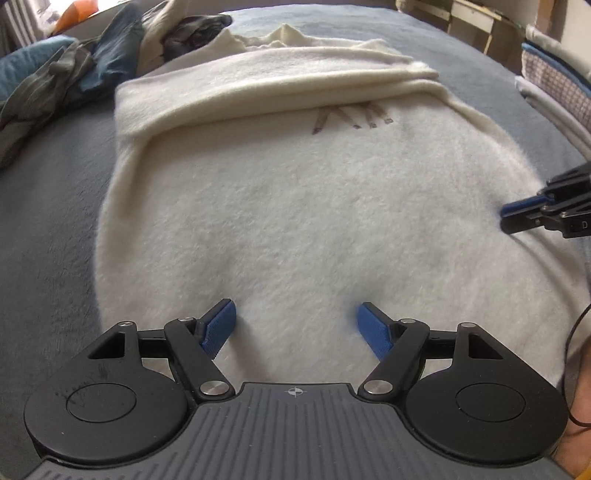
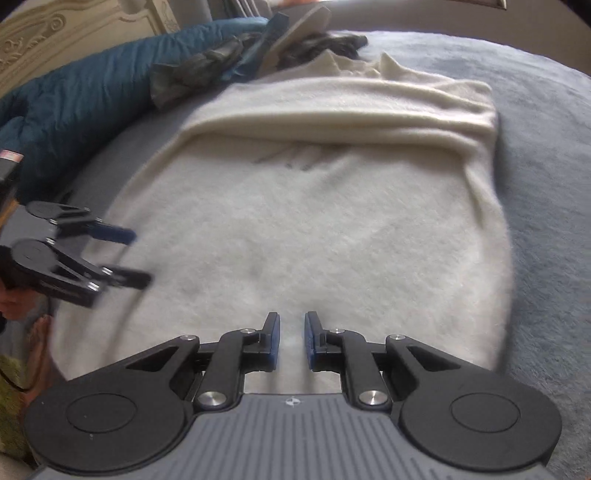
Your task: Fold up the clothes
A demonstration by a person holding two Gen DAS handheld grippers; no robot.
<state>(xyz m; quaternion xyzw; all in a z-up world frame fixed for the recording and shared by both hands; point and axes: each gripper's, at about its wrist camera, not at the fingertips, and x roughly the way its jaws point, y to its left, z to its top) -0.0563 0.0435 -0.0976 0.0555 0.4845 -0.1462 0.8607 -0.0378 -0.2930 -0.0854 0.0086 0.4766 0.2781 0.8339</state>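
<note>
A cream fleece sweater (image 1: 295, 221) lies flat on a grey-blue bed cover (image 1: 48, 258), its sleeves folded across the upper part above a dark print (image 1: 351, 118). My left gripper (image 1: 296, 325) hovers open and wide over the sweater's near hem, with nothing between its blue pads. It also shows in the right wrist view as the left gripper (image 2: 140, 256), blurred, over the sweater's (image 2: 332, 240) left edge. My right gripper (image 2: 291, 332) sits over the near hem, its fingers a narrow gap apart and empty. Seen from the left wrist, the right gripper (image 1: 508, 216) is at the sweater's right edge.
A heap of dark and striped clothes (image 1: 74, 62) lies at the far left. A teal quilt (image 2: 74, 103) runs along the left side by a carved headboard (image 2: 55, 33). Folded bedding (image 1: 554, 85) is stacked at the right. Bare bed cover (image 2: 554, 184) lies right of the sweater.
</note>
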